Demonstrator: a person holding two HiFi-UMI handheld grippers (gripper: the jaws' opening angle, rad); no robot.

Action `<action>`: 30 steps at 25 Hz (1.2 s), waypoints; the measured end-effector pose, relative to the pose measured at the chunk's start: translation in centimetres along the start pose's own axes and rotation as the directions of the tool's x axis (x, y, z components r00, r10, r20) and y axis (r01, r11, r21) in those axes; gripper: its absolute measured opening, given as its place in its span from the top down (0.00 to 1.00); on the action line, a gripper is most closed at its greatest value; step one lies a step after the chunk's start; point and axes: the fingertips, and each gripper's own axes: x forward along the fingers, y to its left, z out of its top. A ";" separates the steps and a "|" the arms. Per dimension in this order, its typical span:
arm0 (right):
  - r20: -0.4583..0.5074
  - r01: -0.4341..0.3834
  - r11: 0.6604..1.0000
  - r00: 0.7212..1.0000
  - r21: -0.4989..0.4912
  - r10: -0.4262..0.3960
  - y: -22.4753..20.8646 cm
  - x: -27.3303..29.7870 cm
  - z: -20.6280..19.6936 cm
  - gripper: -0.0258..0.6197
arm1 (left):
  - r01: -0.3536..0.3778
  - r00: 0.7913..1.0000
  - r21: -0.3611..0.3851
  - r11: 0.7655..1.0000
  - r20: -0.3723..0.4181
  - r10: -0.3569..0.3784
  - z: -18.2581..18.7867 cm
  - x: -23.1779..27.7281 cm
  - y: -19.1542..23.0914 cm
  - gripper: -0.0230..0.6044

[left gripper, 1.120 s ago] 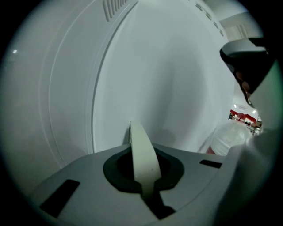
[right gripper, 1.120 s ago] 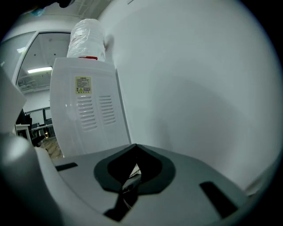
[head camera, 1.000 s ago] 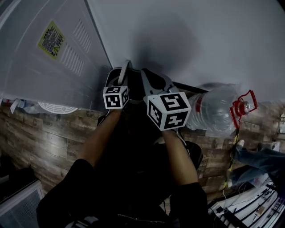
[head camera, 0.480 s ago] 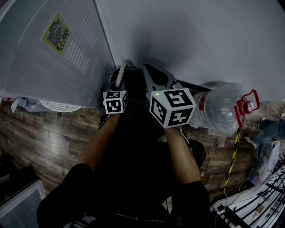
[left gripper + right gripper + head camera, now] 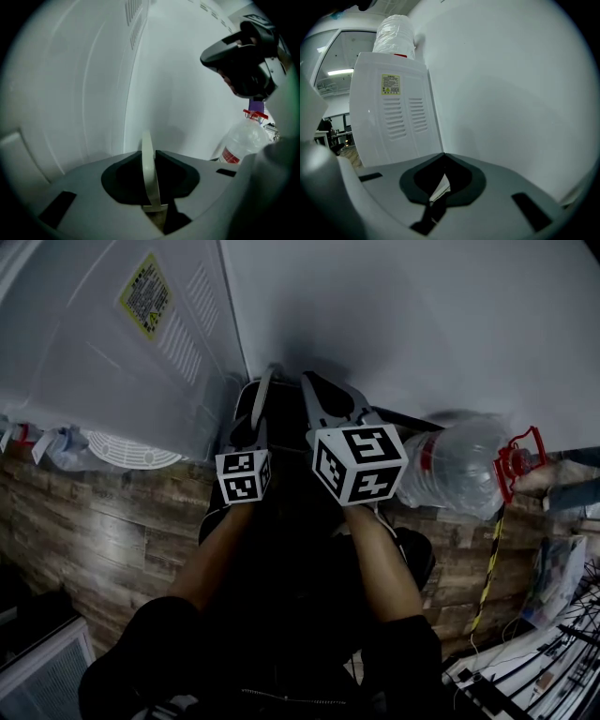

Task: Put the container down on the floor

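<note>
Your left gripper (image 5: 149,157) sits lower in the head view than a second ago, its marker cube now below the right one's, while the right gripper (image 5: 443,161) has barely shifted; the yellow label (image 5: 145,294) on the white cabinet (image 5: 112,362) has slid right and up as your head turned. Both pairs of jaws are closed down narrow. The left pair pinches a thin pale strip (image 5: 148,173) that stands upright between the pads, and the right pair nips a small white scrap (image 5: 440,188) deep in its throat. The two grippers are side by side, close to the white wall (image 5: 422,324). You cannot pick out the container itself: only a dark bulk (image 5: 295,540) shows below the grippers, between your forearms, above the wooden floor (image 5: 94,521), and whether it touches the floor cannot be told. A clear water bottle (image 5: 450,470) with a red handle (image 5: 518,463) lies against the wall to your right; what is in it cannot be seen. Only the right gripper view shows the crumpled plastic bag (image 5: 395,30) on top of the cabinet, and only the left gripper view shows the right gripper from the side, above the bottle.
</note>
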 end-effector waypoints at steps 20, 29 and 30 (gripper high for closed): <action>0.013 0.090 0.994 0.996 -0.063 -0.089 -0.8 -3.8 0.2 0.94 | 0.061 0.997 0.177 0.982 0.040 -0.069 8.5 -7.6 -4.6 0.93; -0.057 0.100 0.995 0.993 0.010 -0.099 1.3 -11.6 9.3 0.94 | 0.089 0.996 0.195 0.977 -0.019 -0.086 19.7 -15.7 -10.2 0.93; -0.056 0.102 0.995 0.993 0.015 -0.101 1.5 -12.5 10.8 0.94 | 0.092 0.996 0.190 0.978 -0.022 -0.089 21.3 -16.6 -10.9 0.93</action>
